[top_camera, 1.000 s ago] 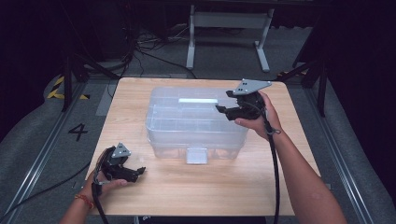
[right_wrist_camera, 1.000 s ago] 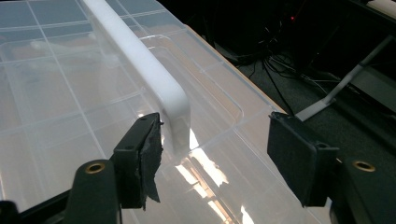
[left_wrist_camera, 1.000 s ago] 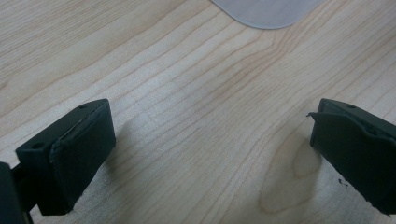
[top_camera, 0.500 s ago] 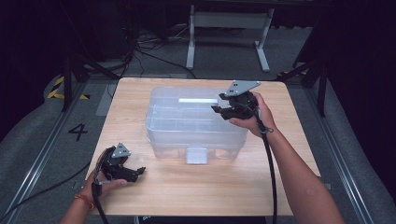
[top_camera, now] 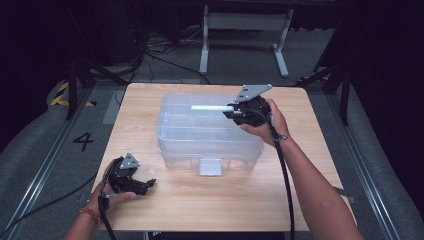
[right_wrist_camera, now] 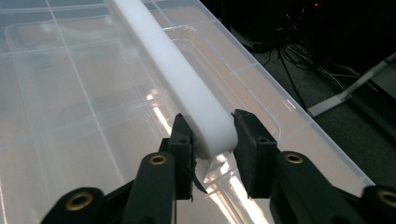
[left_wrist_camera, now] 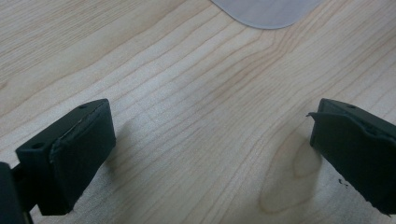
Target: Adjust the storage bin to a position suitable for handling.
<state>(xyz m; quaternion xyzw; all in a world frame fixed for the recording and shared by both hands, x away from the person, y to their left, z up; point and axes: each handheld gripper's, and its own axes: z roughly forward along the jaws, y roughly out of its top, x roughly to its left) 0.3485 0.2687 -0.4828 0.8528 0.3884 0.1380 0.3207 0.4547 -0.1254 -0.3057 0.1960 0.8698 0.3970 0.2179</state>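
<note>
The room was dark; a grey floor (top_camera: pixel 45 150) with black cables (top_camera: pixel 150 55) and a white metal stand (top_camera: pixel 245 30) surrounded the wooden surface (top_camera: pixel 225 200).

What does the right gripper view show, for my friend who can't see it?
Two black jaws of the right gripper close around the near end of a long white handle on top of a clear plastic box. Beyond the box's edge, cables lie on a dark floor.
</note>
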